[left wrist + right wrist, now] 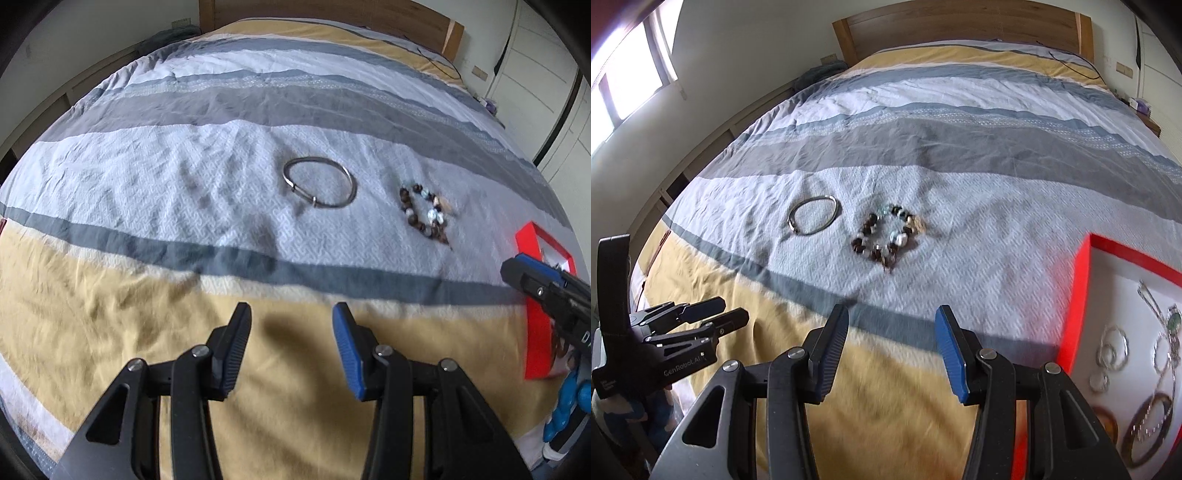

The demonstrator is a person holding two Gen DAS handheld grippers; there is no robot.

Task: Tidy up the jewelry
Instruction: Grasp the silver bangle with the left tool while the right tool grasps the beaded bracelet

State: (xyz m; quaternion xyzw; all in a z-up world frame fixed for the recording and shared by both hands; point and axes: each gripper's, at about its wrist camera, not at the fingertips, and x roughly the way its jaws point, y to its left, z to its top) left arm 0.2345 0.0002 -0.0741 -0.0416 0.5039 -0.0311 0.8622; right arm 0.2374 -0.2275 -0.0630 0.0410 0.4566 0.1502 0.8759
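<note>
Striped bed [147,332] has a bangle [320,182] and bead bracelet [886,236] lying ahead of both empty, half-spread tongs, left tongs [291,354] facing the bangle, right tongs [892,354] facing the beads.

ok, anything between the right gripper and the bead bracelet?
Nothing visible. Only bare bedspread lies between the open right gripper and the bead bracelet. The bangle sits off to its left, the red box to the right.
</note>
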